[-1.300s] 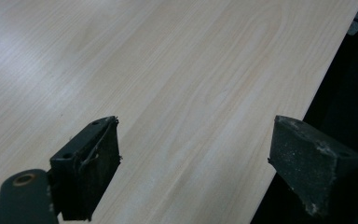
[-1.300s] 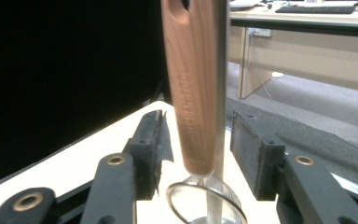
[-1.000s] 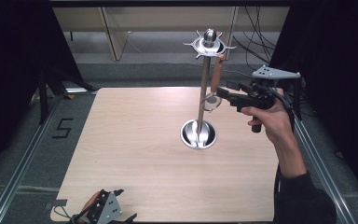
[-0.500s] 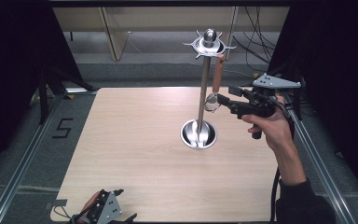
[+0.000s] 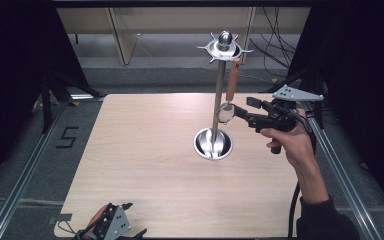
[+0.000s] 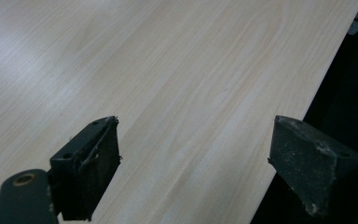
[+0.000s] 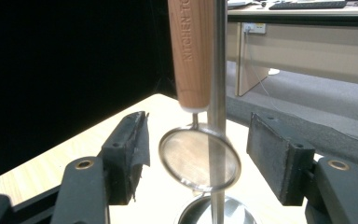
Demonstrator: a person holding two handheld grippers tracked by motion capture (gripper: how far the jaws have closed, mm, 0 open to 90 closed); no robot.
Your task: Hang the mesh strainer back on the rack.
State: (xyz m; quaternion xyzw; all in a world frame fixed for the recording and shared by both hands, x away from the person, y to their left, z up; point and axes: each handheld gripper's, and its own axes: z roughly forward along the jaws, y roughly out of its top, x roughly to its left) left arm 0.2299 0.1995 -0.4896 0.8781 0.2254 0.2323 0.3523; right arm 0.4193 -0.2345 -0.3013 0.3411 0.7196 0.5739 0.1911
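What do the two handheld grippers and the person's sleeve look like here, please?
The right gripper is black, with a grey three-cornered plate on top and a black cable trailing. The left gripper carries a similar grey plate. Both have worn black jaws with brass-coloured rivets. The sleeve is dark.

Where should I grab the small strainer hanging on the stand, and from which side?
Probably the wooden handle, not the mesh ring. The strainer hangs upright from the stand with the handle close beside the pole, so come in level from the right, where the right gripper already is. The handle is straight and thick; the wire ring is thin and rounded. The jaws have just been opening, touching nothing.
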